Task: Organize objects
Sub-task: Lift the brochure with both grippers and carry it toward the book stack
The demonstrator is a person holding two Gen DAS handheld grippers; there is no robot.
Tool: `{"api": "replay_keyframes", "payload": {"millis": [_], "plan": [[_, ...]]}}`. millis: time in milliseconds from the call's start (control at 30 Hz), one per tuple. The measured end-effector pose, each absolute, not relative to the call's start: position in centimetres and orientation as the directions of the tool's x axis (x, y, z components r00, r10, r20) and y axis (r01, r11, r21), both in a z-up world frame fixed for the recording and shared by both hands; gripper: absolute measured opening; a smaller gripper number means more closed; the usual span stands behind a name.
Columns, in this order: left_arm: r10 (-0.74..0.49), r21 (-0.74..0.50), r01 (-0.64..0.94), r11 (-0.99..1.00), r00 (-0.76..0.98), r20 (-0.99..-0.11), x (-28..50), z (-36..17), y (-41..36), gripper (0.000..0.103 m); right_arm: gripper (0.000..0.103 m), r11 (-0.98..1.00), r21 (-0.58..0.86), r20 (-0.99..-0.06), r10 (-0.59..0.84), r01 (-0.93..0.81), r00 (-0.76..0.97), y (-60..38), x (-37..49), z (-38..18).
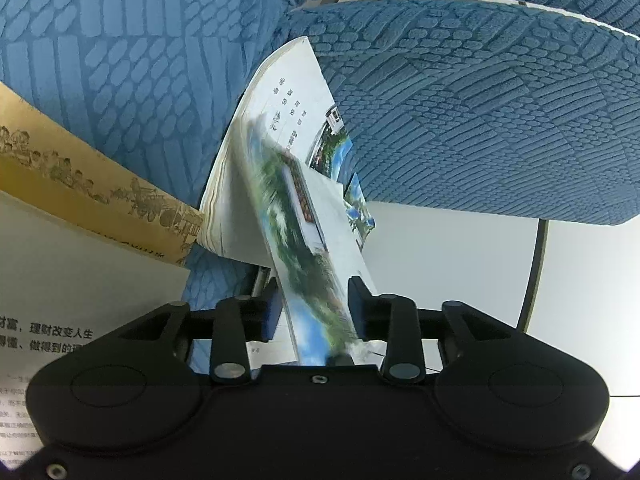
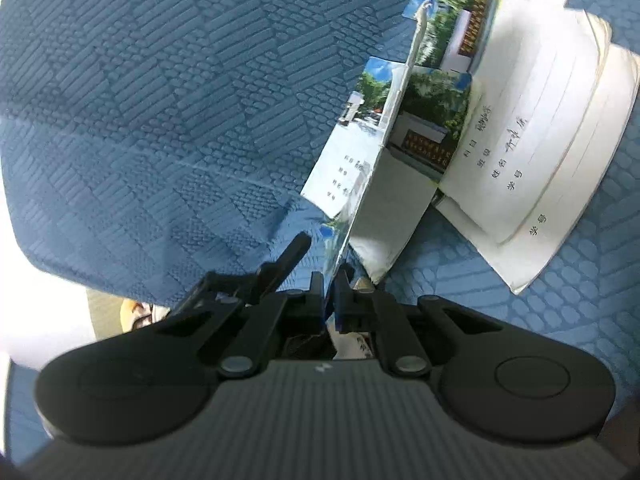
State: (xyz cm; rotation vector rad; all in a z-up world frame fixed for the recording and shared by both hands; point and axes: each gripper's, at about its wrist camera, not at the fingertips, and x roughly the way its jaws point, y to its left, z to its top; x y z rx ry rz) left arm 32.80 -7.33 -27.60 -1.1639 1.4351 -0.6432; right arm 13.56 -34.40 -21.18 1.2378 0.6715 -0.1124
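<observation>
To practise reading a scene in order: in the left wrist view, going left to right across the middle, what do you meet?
Yellow-banded book → stack of white notebooks → notebook with the photo cover, standing between the left gripper fingers → blue textured cloth.

Blue cloth (image 2: 160,100): you see woven fabric, matt, with a raised pattern of ribs and ovals.
Notebook cover (image 1: 316,272): you see thin paper with a glossy printed photo.
Notebook stack (image 2: 560,128): you see matt white paper, ruled.
Tan book (image 1: 92,184): you see a matt paper cover.
Left gripper (image 1: 314,312): you see matt black plastic with dull metal pins.
Right gripper (image 2: 330,284): you see the same matt black plastic.
</observation>
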Motion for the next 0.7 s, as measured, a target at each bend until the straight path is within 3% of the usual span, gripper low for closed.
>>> {"api": "replay_keyframes", "payload": {"millis": [300, 433, 500, 700], "plan": [[-0.926, -0.895, -0.320, 0.311, 0.111, -0.362, 32.6, -28.1, -7.4, 0.029, 0.005, 0.411, 0.827, -0.525, 0.320, 0.384, 0.788, -33.3, 13.1, -17.6], [-0.937, -0.900, -0.331, 0.282, 0.106, -0.333, 32.1, -28.2, -7.4, 0.023, 0.005, 0.419, 0.837, -0.503, 0.338, 0.351, 0.796, -32.7, 12.6, -16.0], [-0.933, -0.900, -0.330, 0.286, 0.119, -0.340, 31.8, -28.2, -7.4, 0.016, 0.005, 0.420, 0.839, -0.500, 0.345, 0.345, 0.795, -32.5, 12.3, -15.5], [-0.922, -0.902, -0.279, 0.330, 0.111, -0.371, 31.1, -27.5, -7.9, 0.011, 0.005, 0.434, 0.824, -0.530, 0.360, 0.365, 0.768, -32.4, 11.1, -14.9]]}}
